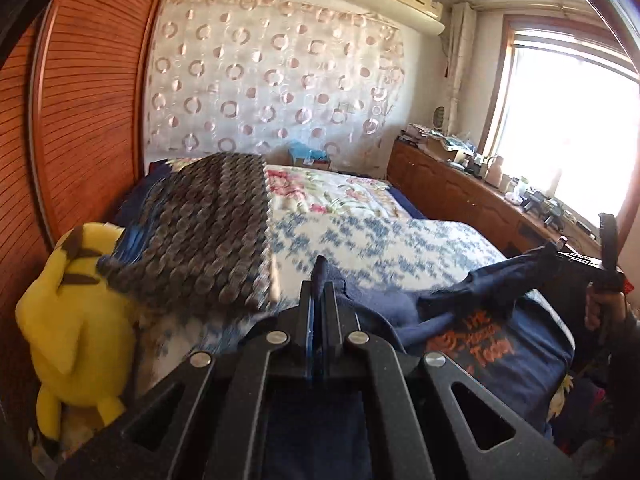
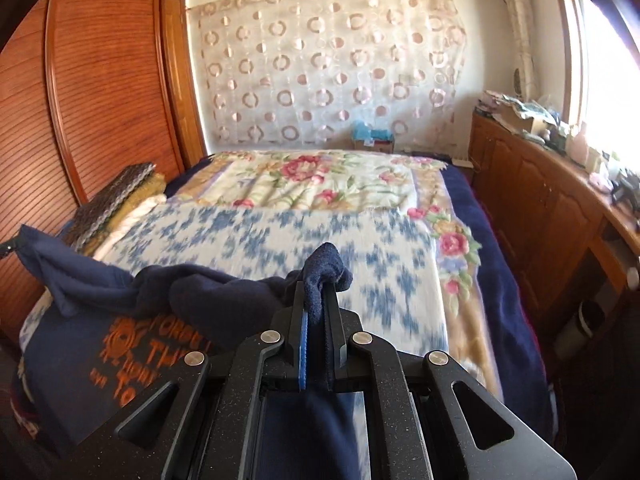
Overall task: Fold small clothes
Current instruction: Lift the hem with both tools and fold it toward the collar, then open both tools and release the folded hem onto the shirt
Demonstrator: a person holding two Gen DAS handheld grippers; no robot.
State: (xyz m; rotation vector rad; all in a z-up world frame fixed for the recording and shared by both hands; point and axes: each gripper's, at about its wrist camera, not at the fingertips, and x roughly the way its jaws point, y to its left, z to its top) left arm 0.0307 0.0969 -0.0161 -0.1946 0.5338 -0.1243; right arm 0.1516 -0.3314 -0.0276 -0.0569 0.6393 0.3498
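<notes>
The left gripper (image 1: 319,280) has its jaws clamped on a pinch of the navy shirt (image 1: 500,344), a small tuft of cloth poking out ahead of the tips. The right gripper (image 2: 320,284) is likewise closed on a bunched edge of the same shirt (image 2: 92,364), with a thicker fold of fabric standing between and over its jaws. The rest of the shirt hangs and sags between the two grips, its orange print facing up, and its lower part lies on the bed (image 2: 280,236) below and behind both sets of jaws.

The step in hand looks like lifting and spreading the shirt before laying it flat. To do it well, I would draw the two grips apart until the cloth between them goes taut, since it is slack and twisted now. Both grips should stay level with each other, so the edge lies straight. The blue patterned sheet ahead of the jaws is the free spot to set it down. The grey knitted blanket (image 1: 208,224) and the yellow plush toy (image 1: 76,312) sit left of the left jaws, so the swing should stay clear of them.
</notes>
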